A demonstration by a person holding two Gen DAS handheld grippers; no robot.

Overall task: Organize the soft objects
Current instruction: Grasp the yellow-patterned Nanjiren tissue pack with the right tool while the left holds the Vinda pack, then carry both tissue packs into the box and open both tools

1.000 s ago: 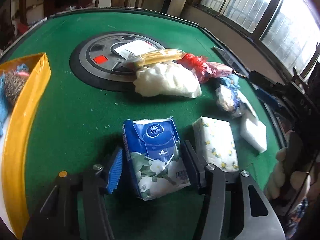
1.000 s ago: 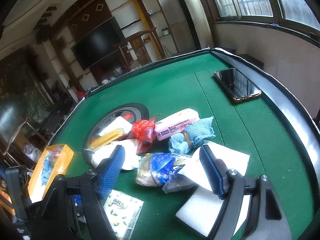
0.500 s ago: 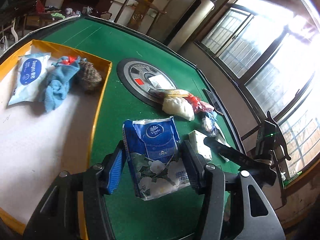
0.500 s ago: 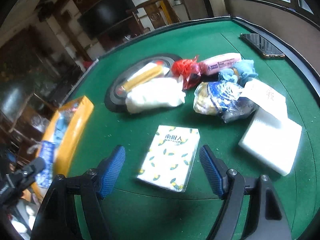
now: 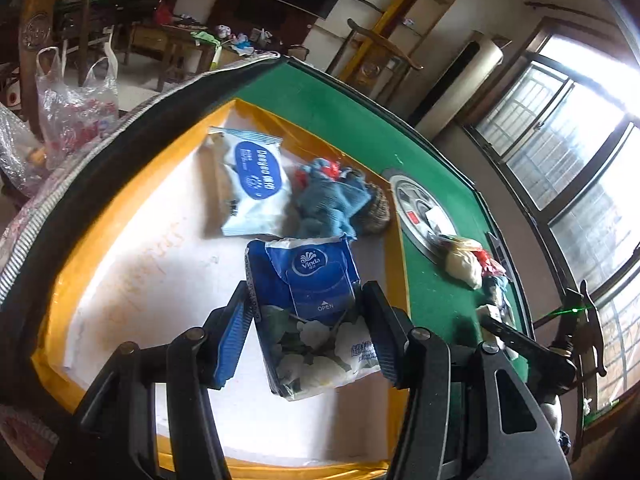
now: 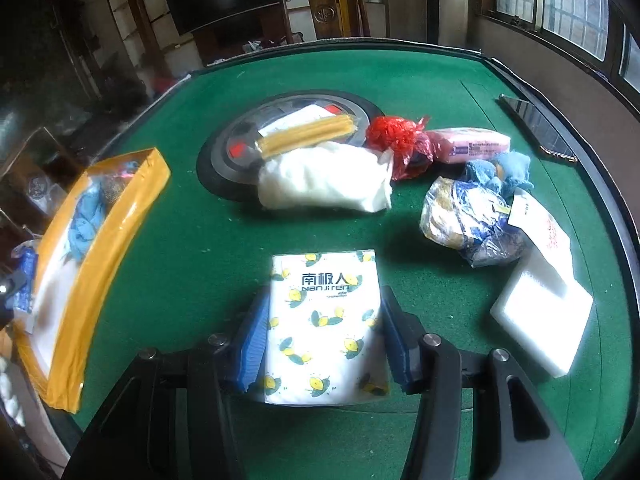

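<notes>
So your left gripper (image 5: 308,336) has the blue Vinda tissue pack (image 5: 312,312) pinched between its pads, jaws closed about as far as the pack's width allows, and it's hanging over the white floor of the yellow-walled tray (image 5: 394,264), which looks to be the collection spot for the soft stuff. The white wipes packet (image 5: 254,184) and the blue cloth (image 5: 332,200) already sit toward the tray's far side, with a brownish scrubby thing I can't quite identify tucked against the far right wall, so holding the pack over the bare near half makes sense: it can go down flat without landing on anything. The gripper is angled down and forward into the tray, and whether the pack is touching the floor yet I can't tell. Meanwhile your right gripper (image 6: 324,340) is low over the green table (image 6: 200,240) near its front edge, fingers straddling the lemon-print tissue pack (image 6: 324,320). The pads sit right at both sides of it, but I can't say for sure they're squeezing yet. That pack lies flat and square to the jaws, so it should be an easy grab. The rest of the pile, like the white fluffy bag (image 6: 324,180) and the red bag (image 6: 400,144), waits nearer the table's middle.
</notes>
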